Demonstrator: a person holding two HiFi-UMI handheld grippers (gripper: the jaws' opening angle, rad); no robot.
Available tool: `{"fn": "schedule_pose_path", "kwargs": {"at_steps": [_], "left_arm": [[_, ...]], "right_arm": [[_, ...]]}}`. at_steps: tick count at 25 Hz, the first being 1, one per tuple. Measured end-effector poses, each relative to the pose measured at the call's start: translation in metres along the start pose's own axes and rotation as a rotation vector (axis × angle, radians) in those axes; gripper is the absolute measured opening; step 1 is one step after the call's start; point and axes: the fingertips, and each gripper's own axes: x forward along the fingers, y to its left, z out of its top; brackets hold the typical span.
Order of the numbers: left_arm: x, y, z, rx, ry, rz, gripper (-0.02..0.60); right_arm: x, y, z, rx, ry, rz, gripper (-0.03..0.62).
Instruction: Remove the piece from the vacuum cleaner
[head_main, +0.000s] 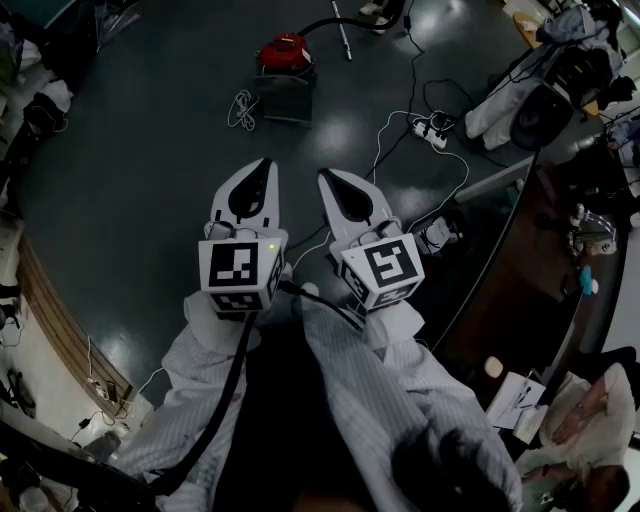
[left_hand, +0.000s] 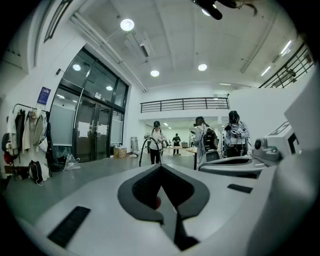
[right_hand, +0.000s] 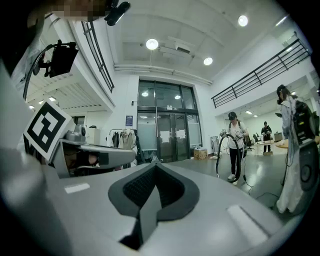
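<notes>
Cables (head_main: 242, 108) and power strip (head_main: 432, 131) on floor (head_main: 150, 160) near red vacuum cleaner (head_main: 284, 52)

We count two grippers, the left gripper (head_main: 264, 165) and the right gripper (head_main: 326, 178); one red vacuum cleaner (head_main: 284, 52); one coiled white cable (head_main: 242, 108); one power strip (head_main: 432, 131); four standing people (left_hand: 156, 143) (left_hand: 176, 140) (left_hand: 202, 136) (left_hand: 235, 131).
</notes>
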Motion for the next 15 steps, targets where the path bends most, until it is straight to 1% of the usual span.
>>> {"fn": "schedule_pose_path", "kwargs": {"at_steps": [8, 12, 15], "left_arm": [[0.010, -0.004, -0.004, 0.019, 0.011, 0.012, 0.005], [0.025, 0.006, -0.011, 0.007, 0.028, 0.029, 0.005], [0.046, 0.022, -0.016, -0.001, 0.043, 0.042, 0.005]], "right_arm": [[-0.002, -0.014, -0.004, 0.028, -0.007, -0.002, 0.002], [0.009, -0.026, -0.013, 0.046, 0.007, -0.005, 0.002], [0.032, -0.038, -0.021, 0.063, 0.024, -0.001, 0.002]]}}
